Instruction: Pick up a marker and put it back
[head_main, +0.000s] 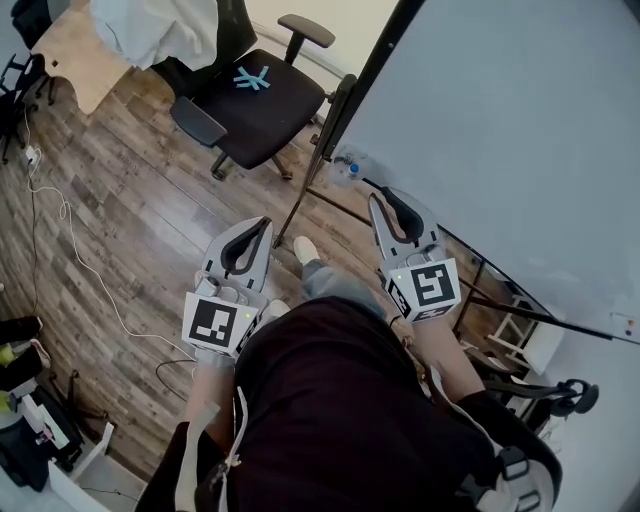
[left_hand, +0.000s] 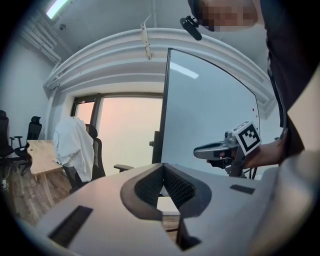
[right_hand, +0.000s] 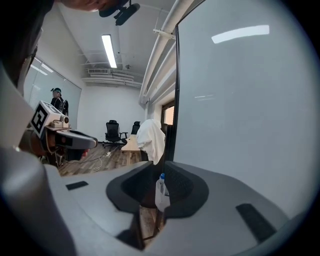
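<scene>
I see no marker in any view. My left gripper (head_main: 264, 222) (left_hand: 162, 169) is held at waist height over the wooden floor, jaws shut and empty. To its right, my right gripper (head_main: 375, 198) (right_hand: 156, 165) is also shut on nothing and points at the lower left edge of the whiteboard (head_main: 500, 130) (left_hand: 210, 115) (right_hand: 240, 100). A small clear spray bottle with a blue cap (head_main: 347, 168) (right_hand: 160, 192) stands at the board's lower corner, just past the right gripper's tips. Each gripper also shows from the side in the other's view.
A black office chair (head_main: 260, 95) with a light blue mark on its seat stands ahead on the left. Behind it is a desk with a white cloth (head_main: 150, 30). A white cable (head_main: 70, 240) runs across the floor. The board's dark stand legs (head_main: 300, 200) reach down in front of my feet.
</scene>
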